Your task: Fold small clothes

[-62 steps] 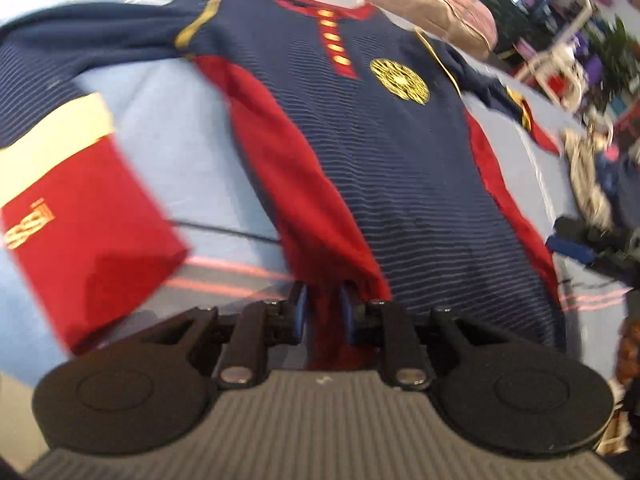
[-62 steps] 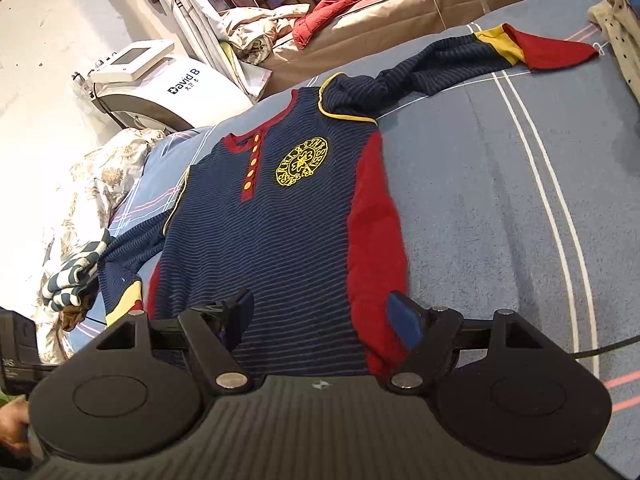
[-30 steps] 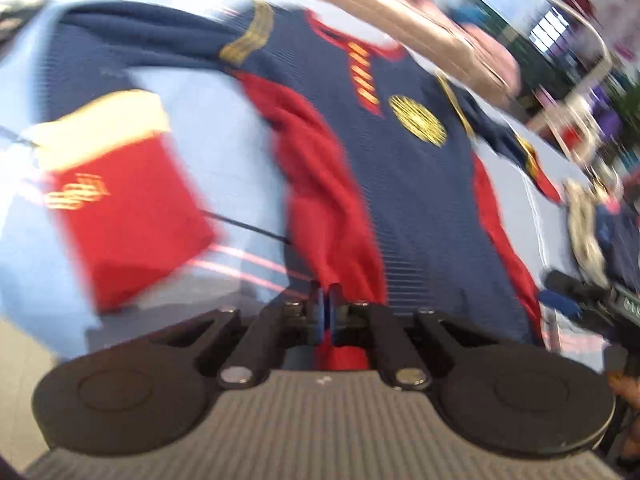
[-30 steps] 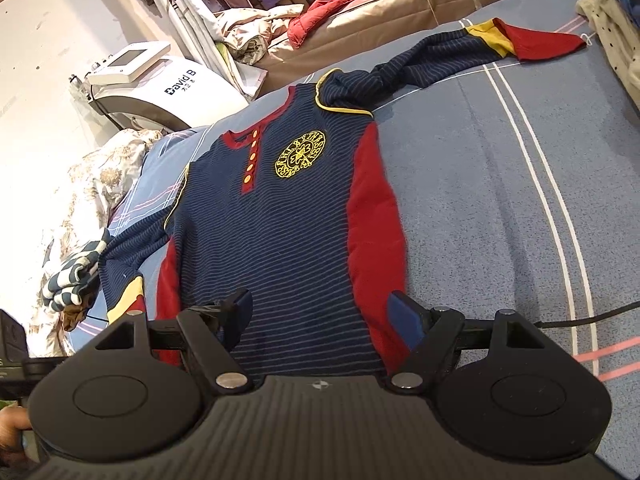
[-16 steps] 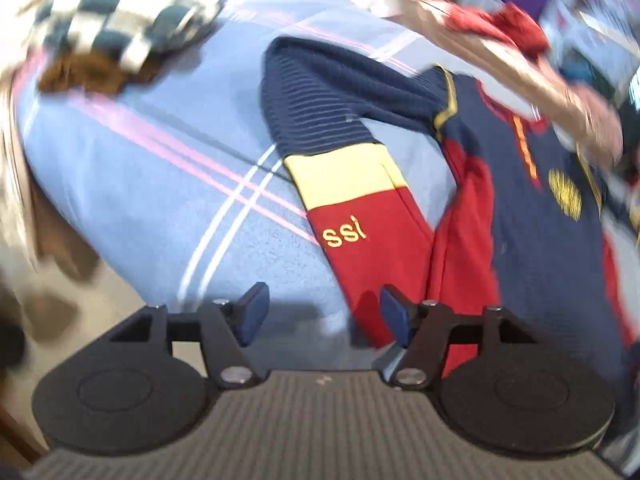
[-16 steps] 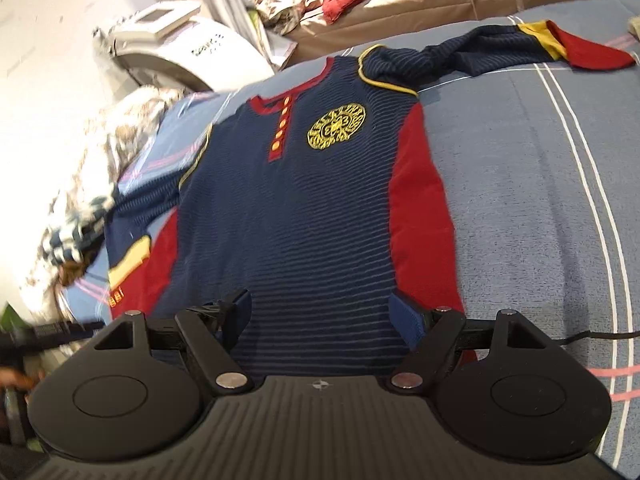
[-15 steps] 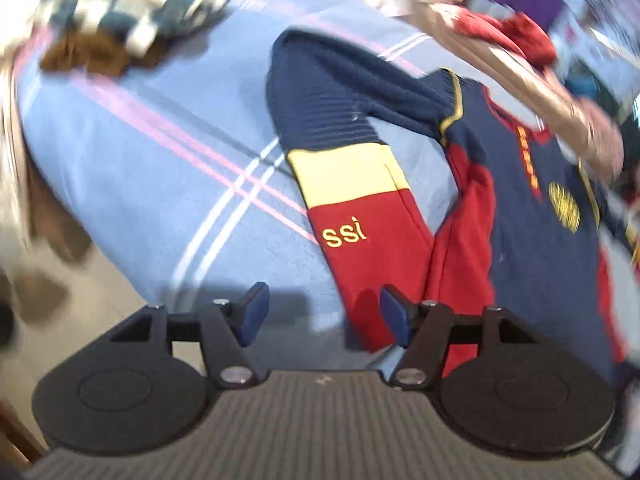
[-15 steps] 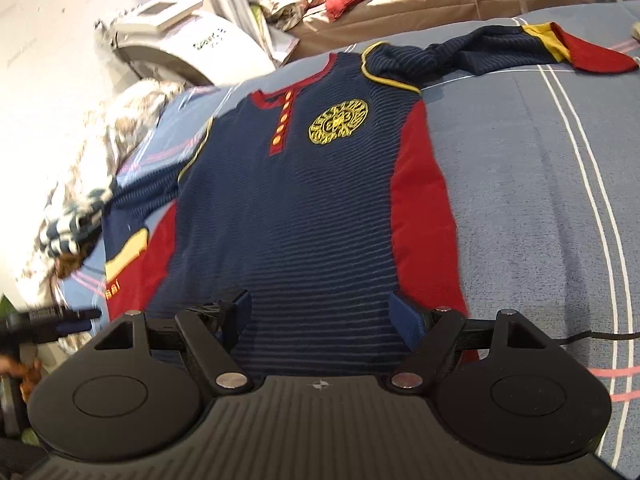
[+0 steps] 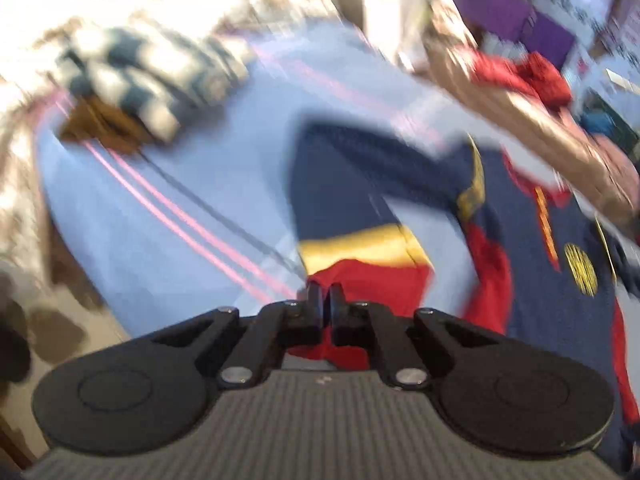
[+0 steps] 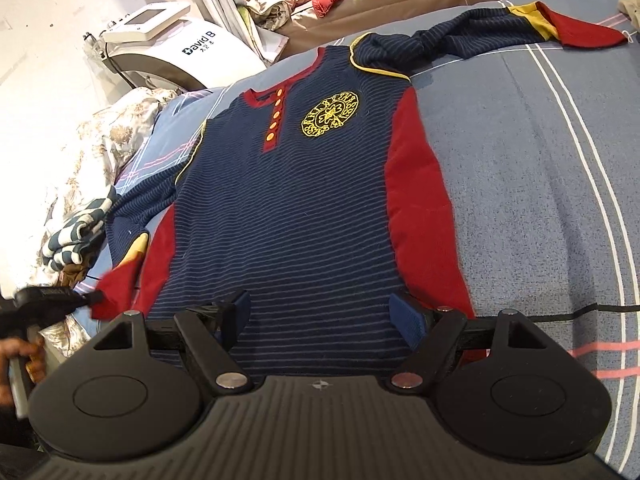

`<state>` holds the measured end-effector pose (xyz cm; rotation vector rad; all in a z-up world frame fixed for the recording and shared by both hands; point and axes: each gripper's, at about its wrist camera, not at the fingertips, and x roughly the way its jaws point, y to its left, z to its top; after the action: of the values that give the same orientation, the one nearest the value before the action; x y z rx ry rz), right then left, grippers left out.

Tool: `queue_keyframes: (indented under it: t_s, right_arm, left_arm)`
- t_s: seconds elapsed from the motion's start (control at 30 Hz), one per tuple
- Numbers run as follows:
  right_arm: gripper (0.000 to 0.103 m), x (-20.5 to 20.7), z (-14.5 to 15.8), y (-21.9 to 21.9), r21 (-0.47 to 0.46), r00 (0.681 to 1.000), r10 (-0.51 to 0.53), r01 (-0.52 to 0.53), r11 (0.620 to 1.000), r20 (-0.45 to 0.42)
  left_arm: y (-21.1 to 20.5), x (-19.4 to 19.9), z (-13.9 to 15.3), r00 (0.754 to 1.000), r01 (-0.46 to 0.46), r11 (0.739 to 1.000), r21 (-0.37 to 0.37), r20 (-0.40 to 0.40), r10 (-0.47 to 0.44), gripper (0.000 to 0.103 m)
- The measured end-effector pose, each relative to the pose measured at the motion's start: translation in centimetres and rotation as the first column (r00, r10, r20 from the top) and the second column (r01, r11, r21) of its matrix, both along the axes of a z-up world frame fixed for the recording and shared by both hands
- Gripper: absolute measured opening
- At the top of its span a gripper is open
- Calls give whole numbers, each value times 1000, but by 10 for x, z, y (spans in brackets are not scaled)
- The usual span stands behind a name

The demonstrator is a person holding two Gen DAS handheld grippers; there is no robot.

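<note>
Left wrist view: left gripper (image 9: 325, 300) had its jaws pinched tight on the red cuff (image 9: 372, 284) of the navy striped knit sweater (image 10: 288, 208), which lay flat on the blue bedsheet (image 10: 520, 160). Right gripper (image 10: 320, 312) hovered wide apart over the hem, holding nothing. Sleeve fold was likely starting; next move would carry the cuff across the chest.

I'm keeping my left gripper (image 9: 325, 300) pinched tight on the sleeve cuff (image 9: 372, 280), angling downward; my right gripper (image 10: 320, 312) is hovering with jaws spread wide, gripping nothing.
</note>
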<state>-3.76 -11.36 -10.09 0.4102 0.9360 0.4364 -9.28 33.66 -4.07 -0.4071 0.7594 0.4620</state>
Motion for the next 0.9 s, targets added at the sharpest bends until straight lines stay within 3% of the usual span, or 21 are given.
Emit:
queue_keyframes:
  t_s: [0.13, 0.27, 0.4, 0.5, 0.53, 0.63, 0.7, 0.73, 0.77, 0.83, 0.9]
  right_arm:
    - [103, -1, -2, -6, 18, 1000, -15, 15, 1000, 0]
    - [103, -1, -3, -9, 47, 1000, -27, 27, 999, 1]
    - [103, -3, -1, -9, 62, 1000, -18, 17, 998, 9]
    - [103, -4, 0, -11, 66, 1000, -24, 23, 998, 13]
    - [103, -5, 1, -12, 66, 1000, -29, 28, 997, 12]
    - [103, -6, 3, -18, 60, 999, -49, 48, 997, 17]
    - [103, -7, 6, -25, 59, 997, -68, 67, 996, 22]
    - [103, -7, 7, -29, 56, 997, -79, 77, 995, 24]
    - [103, -8, 8, -34, 51, 995, -92, 91, 995, 27]
    - [103, -10, 11, -44, 34, 992, -122, 121, 992, 31]
    - [103, -10, 13, -52, 17, 990, -138, 138, 990, 36]
  left_arm:
    - [64, -23, 90, 977, -161, 981, 111, 161, 142, 3]
    - [65, -21, 146, 969, -137, 971, 196, 229, 91, 3]
    - [16, 15, 147, 977, 23, 985, 168, 205, -58, 3]
    - [-52, 57, 115, 958, 217, 975, 55, 180, -223, 3]
    - [-79, 71, 103, 945, 281, 960, 10, 173, -278, 3]
    - [-168, 116, 69, 880, 460, 887, -34, 148, -451, 3]
    - [-226, 140, 47, 812, 581, 809, -91, 135, -568, 5]
    - [-251, 148, 35, 781, 624, 770, -128, 136, -610, 12]
    - [-276, 153, 20, 750, 661, 735, -151, 121, -650, 38]
    - [-319, 156, -8, 678, 724, 666, -181, 2, -735, 73]
    - [-336, 142, -28, 631, 760, 629, -162, -43, -774, 73]
